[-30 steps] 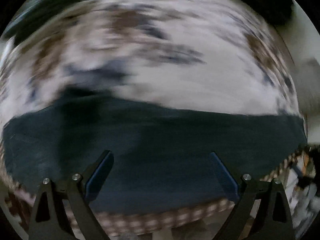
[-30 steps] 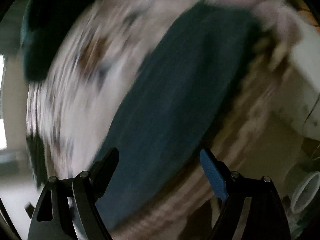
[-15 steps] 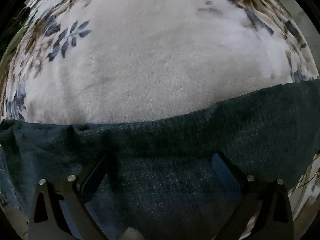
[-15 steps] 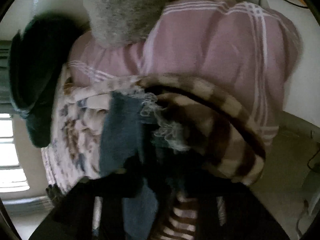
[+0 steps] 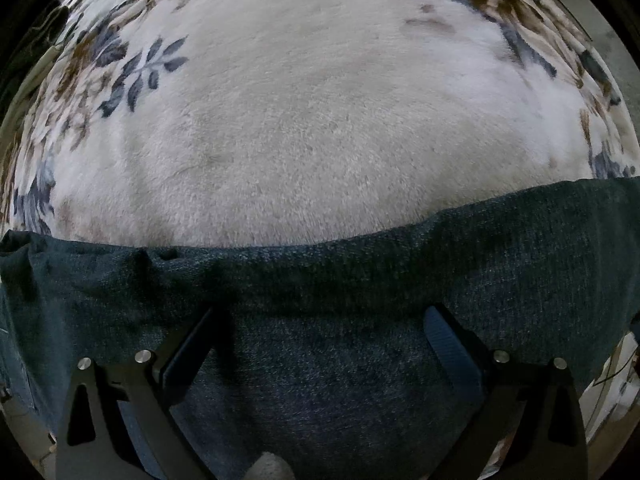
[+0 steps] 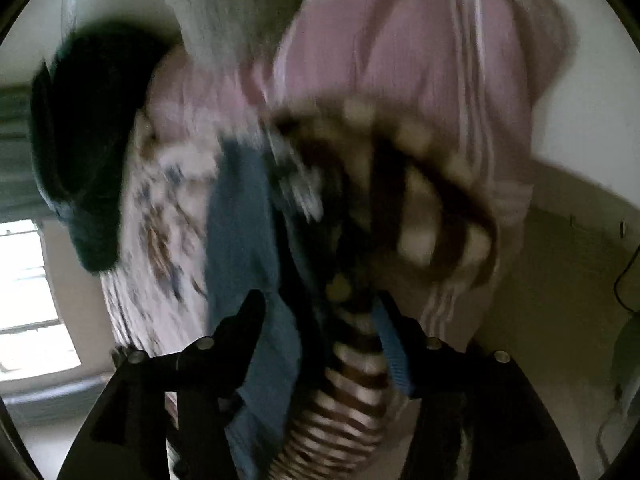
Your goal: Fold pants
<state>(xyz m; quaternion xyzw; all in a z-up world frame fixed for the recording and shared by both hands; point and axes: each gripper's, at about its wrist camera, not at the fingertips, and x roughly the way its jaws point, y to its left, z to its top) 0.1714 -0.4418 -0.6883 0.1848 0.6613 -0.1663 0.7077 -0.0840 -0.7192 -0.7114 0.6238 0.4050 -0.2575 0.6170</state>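
The dark blue denim pants (image 5: 340,300) lie across the lower half of the left wrist view on a white plush floral blanket (image 5: 312,120). My left gripper (image 5: 324,320) is open, low over the denim, fingers spread wide on either side with nothing between them. In the blurred right wrist view the pants (image 6: 244,240) run as a narrow blue strip, with a frayed hem toward the top. My right gripper (image 6: 320,308) is open just above the cloth; its fingers straddle the denim and a brown-and-white striped blanket edge (image 6: 348,408).
A pink striped pillow or cover (image 6: 420,60) and a grey plush item (image 6: 216,4) lie at the far end. A dark green cloth (image 6: 88,128) sits at the left. A window (image 6: 28,280) and wall show beyond the bed's edge.
The left gripper has dropped close over the pants and then held still. The right gripper swung toward the pants' end, went down onto the fabric, and its fingers now show spread apart.
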